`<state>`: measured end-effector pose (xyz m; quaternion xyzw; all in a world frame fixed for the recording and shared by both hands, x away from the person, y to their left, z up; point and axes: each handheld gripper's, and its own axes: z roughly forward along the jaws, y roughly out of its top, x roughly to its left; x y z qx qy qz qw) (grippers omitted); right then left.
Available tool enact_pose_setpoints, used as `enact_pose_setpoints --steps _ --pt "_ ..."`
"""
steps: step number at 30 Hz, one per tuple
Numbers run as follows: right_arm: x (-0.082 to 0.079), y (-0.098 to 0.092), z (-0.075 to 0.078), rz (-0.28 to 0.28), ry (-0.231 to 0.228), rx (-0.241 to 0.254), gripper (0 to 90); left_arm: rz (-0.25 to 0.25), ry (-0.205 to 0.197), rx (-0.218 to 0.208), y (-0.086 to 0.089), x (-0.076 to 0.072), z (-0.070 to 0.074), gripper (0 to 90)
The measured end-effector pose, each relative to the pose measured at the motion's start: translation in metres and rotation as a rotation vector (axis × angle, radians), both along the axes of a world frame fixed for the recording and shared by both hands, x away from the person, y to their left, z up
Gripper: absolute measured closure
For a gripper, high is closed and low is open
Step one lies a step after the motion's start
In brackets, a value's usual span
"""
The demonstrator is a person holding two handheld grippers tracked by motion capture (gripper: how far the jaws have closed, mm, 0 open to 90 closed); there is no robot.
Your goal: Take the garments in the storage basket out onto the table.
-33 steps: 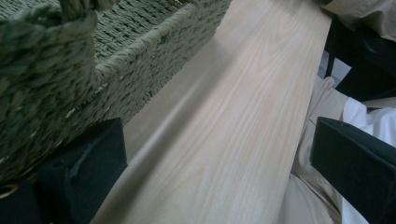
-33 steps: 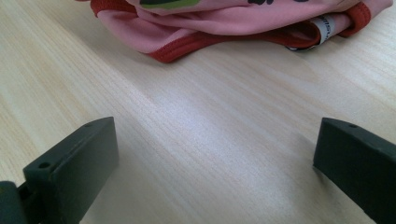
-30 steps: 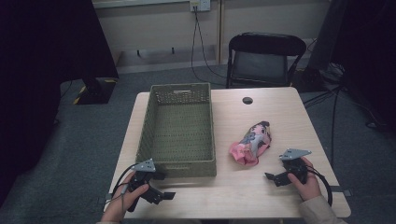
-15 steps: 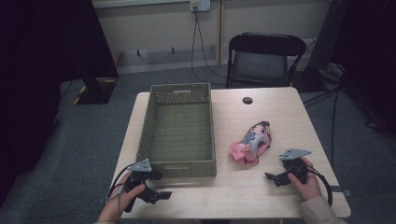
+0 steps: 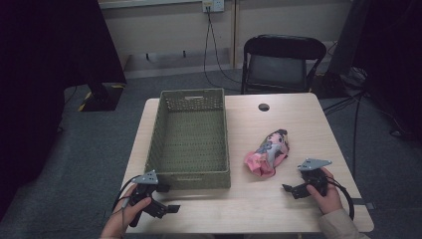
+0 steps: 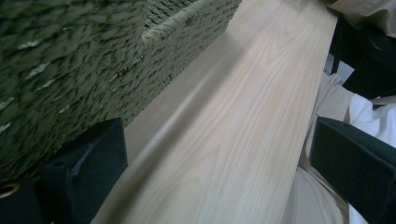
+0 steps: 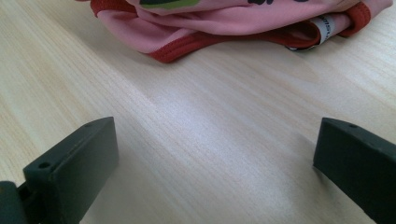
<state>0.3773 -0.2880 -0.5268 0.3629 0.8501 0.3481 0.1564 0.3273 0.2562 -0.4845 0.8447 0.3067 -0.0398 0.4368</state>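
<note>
Pink garment (image 5: 267, 155) lies right of the woven basket (image 5: 191, 137); left gripper (image 5: 171, 208) and right gripper (image 5: 287, 188), both released, rest near the table's (image 5: 298, 119) front edge.

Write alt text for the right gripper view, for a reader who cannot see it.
The right tool, jaws wide apart and holding nothing, rests low over a pale wooden table. Just ahead of it lies a crumpled pink garment with red trim and a small white label.
</note>
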Motion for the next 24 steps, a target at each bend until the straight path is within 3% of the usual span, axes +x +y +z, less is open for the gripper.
enact_pose_setpoints --steps 13,24 --pt "0.0 0.0 0.0 0.0 0.0 0.0 0.0 0.018 -0.012 0.031 0.012 -0.002 -0.006 3.0" --pt "0.0 0.0 0.0 0.0 0.0 0.0 0.0 0.093 -0.022 0.104 0.027 -0.002 -0.023 3.0"
